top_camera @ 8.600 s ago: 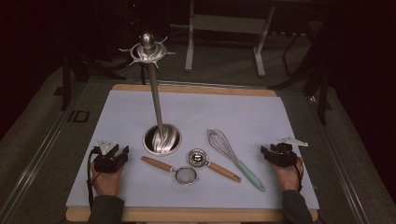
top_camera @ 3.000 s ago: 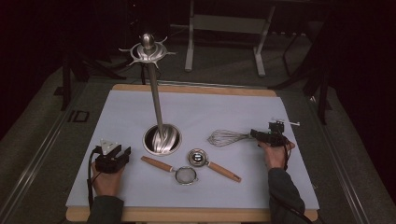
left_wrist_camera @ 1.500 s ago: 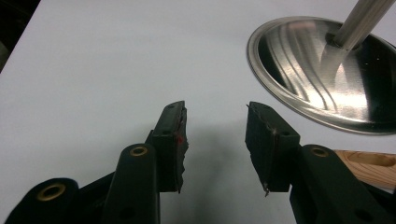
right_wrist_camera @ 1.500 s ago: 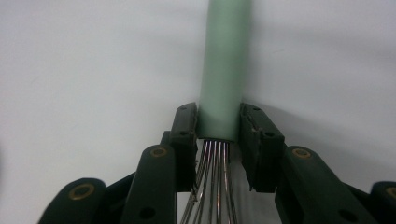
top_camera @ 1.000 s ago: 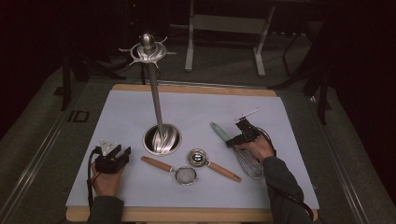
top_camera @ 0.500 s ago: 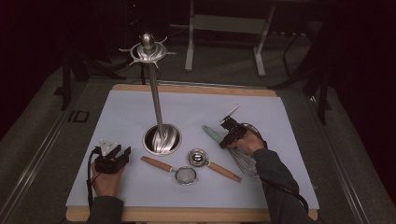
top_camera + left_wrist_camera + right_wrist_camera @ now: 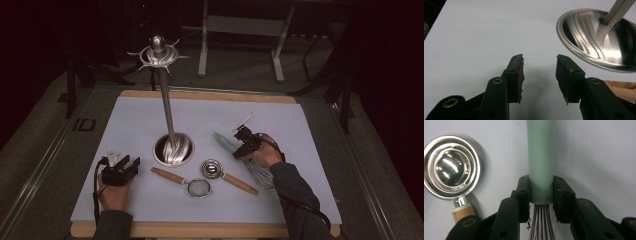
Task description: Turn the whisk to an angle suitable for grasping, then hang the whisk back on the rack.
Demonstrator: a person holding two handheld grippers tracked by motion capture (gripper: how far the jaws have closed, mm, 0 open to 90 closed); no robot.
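Left gripper [image 7: 131,163] rests on the white mat [image 7: 125,120] at about 8 o'clock from the stand's base, jaws spread apart with bare mat between them; in the left gripper view [image 7: 539,75] the pads touch nothing. The utensil stand [image 7: 173,148] sits near mat centre, its round steel base at 1 o'clock from those jaws, pole upright to a hooked crown. Just below the base, at 5 o'clock, lie a small strainer [image 7: 199,188] with a wooden handle and a steel measuring scoop [image 7: 212,169], also wooden-handled, close beside each other. Right gripper [image 7: 241,145], at 3 o'clock from the base, is clamped on the whisk [image 7: 260,172]: both pads press the mint-green handle [image 7: 541,160] just above where the wires enter. Handle points toward 10 o'clock, wires toward the person's hand.
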